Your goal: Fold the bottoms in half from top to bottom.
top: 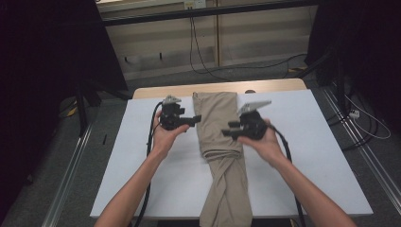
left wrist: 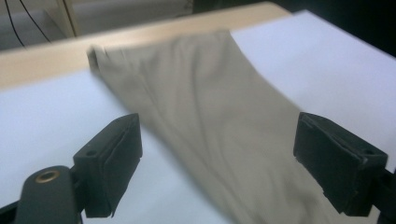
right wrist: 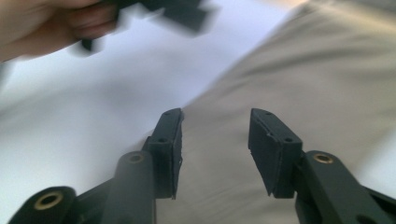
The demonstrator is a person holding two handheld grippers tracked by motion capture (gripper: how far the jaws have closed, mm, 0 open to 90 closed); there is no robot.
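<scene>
One tan cloth [top: 222, 151] on table [top: 142, 161]; two grippers, left [top: 189, 120] and right [top: 229, 128], released.

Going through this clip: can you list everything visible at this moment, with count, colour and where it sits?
trousers: one, beige, folded lengthwise down the middle of the table, near end hanging over the near edge
white cover: one, white, spread over the table top
table: one, light wood, bare strip showing along the far edge
cables: several, black, on the floor and wall behind the table; a white one on the floor at right
rails: two, grey metal, on the floor at either side of the table
left gripper: one, black, held above the cover at the trousers' left edge, jaws wide open, nothing between them
right gripper: one, black, held over the trousers, jaws partly open, nothing gripped
forearms: two, bare, entering from the bottom
</scene>
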